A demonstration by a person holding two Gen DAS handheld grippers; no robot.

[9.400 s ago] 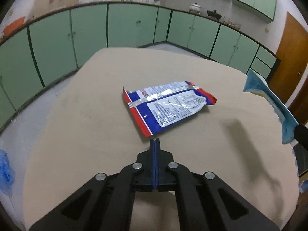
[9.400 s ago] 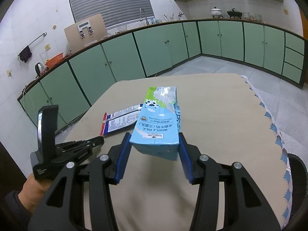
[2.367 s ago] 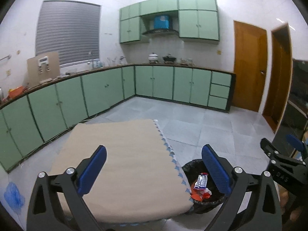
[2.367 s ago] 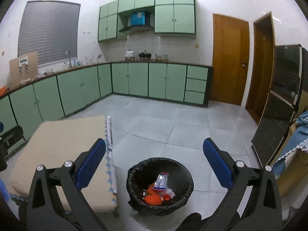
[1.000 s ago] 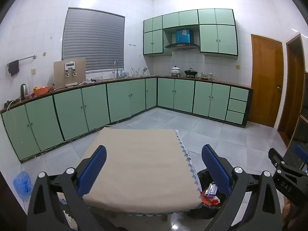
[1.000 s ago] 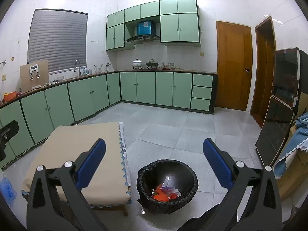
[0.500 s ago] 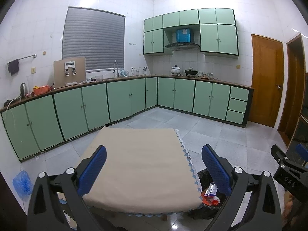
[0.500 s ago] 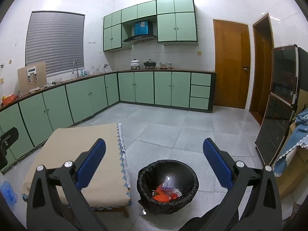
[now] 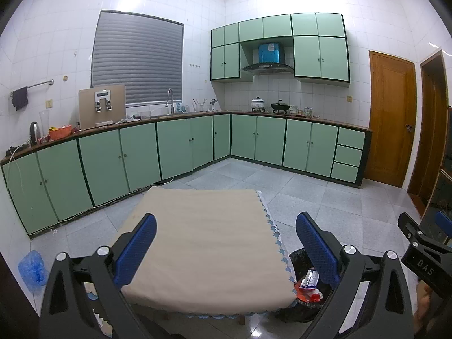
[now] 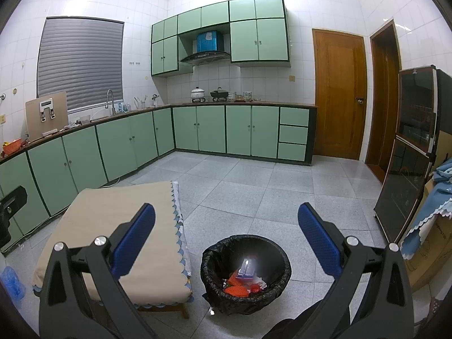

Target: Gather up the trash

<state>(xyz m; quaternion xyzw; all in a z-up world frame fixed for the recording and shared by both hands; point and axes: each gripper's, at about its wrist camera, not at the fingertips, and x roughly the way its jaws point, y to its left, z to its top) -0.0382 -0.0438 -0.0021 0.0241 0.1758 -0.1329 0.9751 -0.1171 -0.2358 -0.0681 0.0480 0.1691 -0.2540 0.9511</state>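
A white-tiled kitchen wraps around two walls with pale green base cabinets point(image 9: 135, 158) under a dark wooden counter, matching wall cabinets point(image 10: 254, 28) above a range hood point(image 9: 267, 67), and a grey roller blind point(image 9: 137, 62) closed over the window behind the sink tap. Two wooden doors point(image 10: 339, 96) stand on the right-hand wall, and the floor is grey speckled tile point(image 10: 254, 186). A low table point(image 9: 209, 243) covered by a plain beige cloth with a scalloped blue-and-white edge stands in the middle of the floor; its top is bare. A crumpled blue plastic bag point(image 9: 32, 267) lies on the floor to the left of it.

Just beside the table's right edge sits a round bin lined with a black bag point(image 10: 245, 265). The trash point(image 10: 245, 278) lies inside it: orange and red wrappers with a shiny blue-and-silver packet on top. From the left wrist view only a slice of the bin shows past the cloth's corner.

The left gripper point(image 9: 226, 243) hangs above the table with its blue-padded fingers point(image 9: 137, 250) spread wide, holding nothing. The right gripper point(image 10: 226, 237) hangs over the floor above the bin, its fingers point(image 10: 317, 238) equally wide apart and empty, touching nothing.
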